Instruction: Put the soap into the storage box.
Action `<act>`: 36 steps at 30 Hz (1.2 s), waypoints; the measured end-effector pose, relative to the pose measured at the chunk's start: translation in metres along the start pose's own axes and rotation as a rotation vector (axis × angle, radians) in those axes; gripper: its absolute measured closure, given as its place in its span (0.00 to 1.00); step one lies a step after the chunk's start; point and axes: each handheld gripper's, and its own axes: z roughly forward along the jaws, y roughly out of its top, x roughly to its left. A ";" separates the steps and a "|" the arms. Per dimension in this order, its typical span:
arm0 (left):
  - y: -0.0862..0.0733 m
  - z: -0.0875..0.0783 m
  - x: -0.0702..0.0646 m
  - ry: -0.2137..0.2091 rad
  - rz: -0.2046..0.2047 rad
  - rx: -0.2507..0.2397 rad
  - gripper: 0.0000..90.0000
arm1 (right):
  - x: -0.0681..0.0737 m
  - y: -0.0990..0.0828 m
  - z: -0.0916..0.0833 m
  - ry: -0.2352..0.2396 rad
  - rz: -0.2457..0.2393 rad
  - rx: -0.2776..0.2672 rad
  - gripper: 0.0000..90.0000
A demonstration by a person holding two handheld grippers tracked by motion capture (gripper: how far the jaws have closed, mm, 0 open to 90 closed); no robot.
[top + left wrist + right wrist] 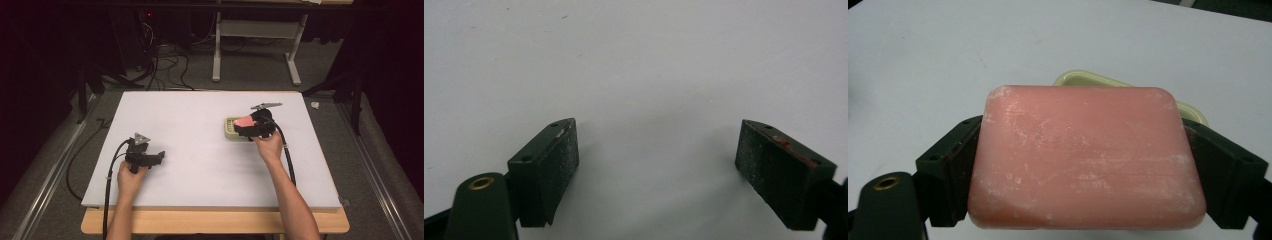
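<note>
Gripping one pink soap [1088, 157], right gripper [248, 127] (over one dish [229, 131])

soap [1088, 160]: waxy, scuffed | dish [1193, 110]: glossy plastic | table [190, 125]: matt

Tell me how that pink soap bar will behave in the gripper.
The pink soap bar looks rigid: it keeps flat faces while clamped in the right gripper. Its smooth, rounded edges may let it slip. White scuffs suggest a soft surface that marks easily.
</note>
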 end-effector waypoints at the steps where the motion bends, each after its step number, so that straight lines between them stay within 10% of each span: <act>1: 0.000 0.000 0.000 0.000 0.000 0.000 0.20 | 0.000 0.000 0.001 -0.002 0.002 0.004 0.15; 36: 0.000 0.000 0.000 0.000 -0.001 -0.001 0.20 | -0.005 -0.002 0.033 -0.071 0.039 0.095 0.15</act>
